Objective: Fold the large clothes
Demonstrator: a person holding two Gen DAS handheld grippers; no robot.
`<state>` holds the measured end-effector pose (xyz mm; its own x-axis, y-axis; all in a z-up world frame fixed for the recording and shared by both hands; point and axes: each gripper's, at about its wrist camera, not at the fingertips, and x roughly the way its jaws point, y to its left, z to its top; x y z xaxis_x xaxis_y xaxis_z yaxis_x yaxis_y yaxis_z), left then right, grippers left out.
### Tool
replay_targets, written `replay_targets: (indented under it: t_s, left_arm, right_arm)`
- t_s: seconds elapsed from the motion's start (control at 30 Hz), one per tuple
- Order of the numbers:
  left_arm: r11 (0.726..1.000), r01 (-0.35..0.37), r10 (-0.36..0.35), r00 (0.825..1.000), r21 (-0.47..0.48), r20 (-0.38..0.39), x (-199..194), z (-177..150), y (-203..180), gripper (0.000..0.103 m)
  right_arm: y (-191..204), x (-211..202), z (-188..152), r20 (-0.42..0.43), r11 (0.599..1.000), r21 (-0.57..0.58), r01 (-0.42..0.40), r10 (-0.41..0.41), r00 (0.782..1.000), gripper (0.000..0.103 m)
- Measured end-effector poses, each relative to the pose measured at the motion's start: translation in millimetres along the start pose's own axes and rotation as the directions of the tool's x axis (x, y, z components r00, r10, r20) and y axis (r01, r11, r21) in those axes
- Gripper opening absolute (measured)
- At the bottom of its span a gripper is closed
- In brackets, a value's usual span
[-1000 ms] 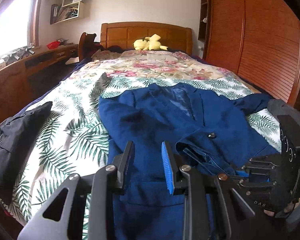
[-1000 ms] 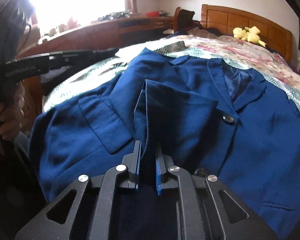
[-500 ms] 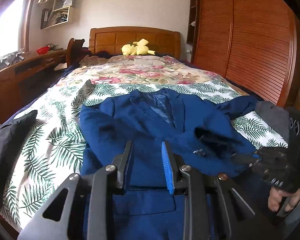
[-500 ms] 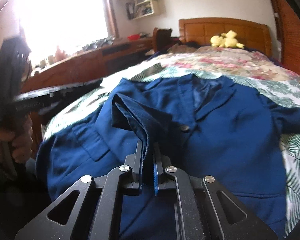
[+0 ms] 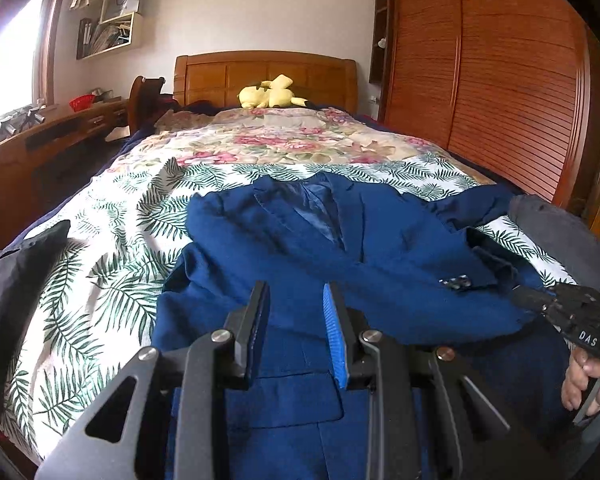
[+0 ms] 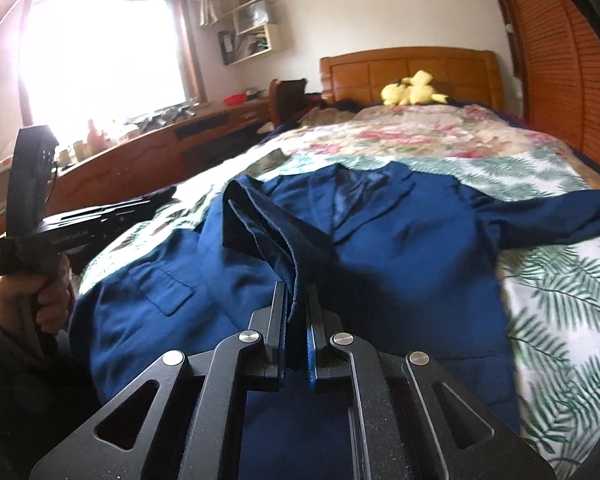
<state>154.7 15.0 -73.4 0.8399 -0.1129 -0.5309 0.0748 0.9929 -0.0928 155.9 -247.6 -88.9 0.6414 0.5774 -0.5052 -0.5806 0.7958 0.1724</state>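
At the far left of the bed (image 5: 112,216), on its palm-leaf printed cover, a crumpled black garment (image 5: 16,264) lies well apart from the work, apparently set aside so the middle stays free for folding. The dark blue button-front suit jacket (image 5: 300,240) is spread face up across the near half of the bed, collar toward the wooden headboard (image 5: 266,76) and hem toward the person, which suits folding the sides inward.

The left hand-held gripper (image 5: 294,312) hovers over the jacket's lower front, near the flap pocket. Its jaws stand narrowly parted with nothing between them; the cloth seen in the gap lies below, not pinched. It seems to be waiting to steady or catch the cloth.

Across the jacket's front lies the folded-in blue sleeve (image 5: 432,280), its buttoned cuff pointing right. The right hand-held gripper (image 6: 296,304) is clamped almost fully together on a raised fold of that blue cloth, which stands up from the pads in a ridge, so the fabric is lifted off the jacket instead of dragging across it. From the left wrist view, this same tool sits at the right edge, the person's hand (image 5: 588,380) gripping its handle. The jacket's other sleeve (image 6: 548,216) trails out to the right over the bed cover, not yet folded in.
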Motion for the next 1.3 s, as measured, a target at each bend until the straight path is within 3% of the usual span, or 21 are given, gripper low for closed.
replay_targets:
  t_s: [0.23,0.47,0.57,0.6,0.63,0.97,1.3]
  left_arm:
    - [1.0,0.004,-0.004,1.0,0.011,-0.017,3.6,-3.6,-4.0,0.026]
    - [1.0,0.001,0.0,1.0,0.029,-0.028,6.7,-5.6,-8.6,0.026]
    - [0.999,-0.001,0.003,0.999,0.036,-0.035,7.7,-6.5,-9.4,0.026]
    - [0.999,-0.001,0.003,0.999,0.036,-0.036,8.5,-5.9,-9.5,0.026]
    - [0.999,-0.002,0.003,0.999,0.036,-0.037,8.7,-5.6,-9.8,0.026]
    - [0.999,-0.003,0.004,0.999,0.037,-0.036,8.7,-5.7,-10.3,0.026]
    - [0.999,-0.007,0.008,0.999,0.044,-0.041,9.0,-8.7,-7.2,0.026]
  right_arm:
    - [-11.6,12.8,-10.1,-0.062,1.0,0.011,0.023,-0.022,0.998,0.005]
    - [8.4,28.1,-21.6,-0.1,0.994,-0.093,0.05,-0.059,0.993,0.011]
    - [14.4,31.4,-21.9,-0.093,0.992,-0.118,0.043,-0.055,0.994,0.03]
    - [17.5,32.8,-21.9,-0.089,0.99,-0.132,0.044,-0.056,0.994,0.045]
    - [19.6,33.9,-21.0,-0.087,0.989,-0.139,0.045,-0.057,0.995,0.051]
    - [40.9,48.6,-2.7,-0.06,0.983,-0.181,-0.01,-0.001,0.998,0.056]
    - [52.7,93.5,3.3,-0.139,0.987,-0.158,-0.033,0.011,0.99,0.055]
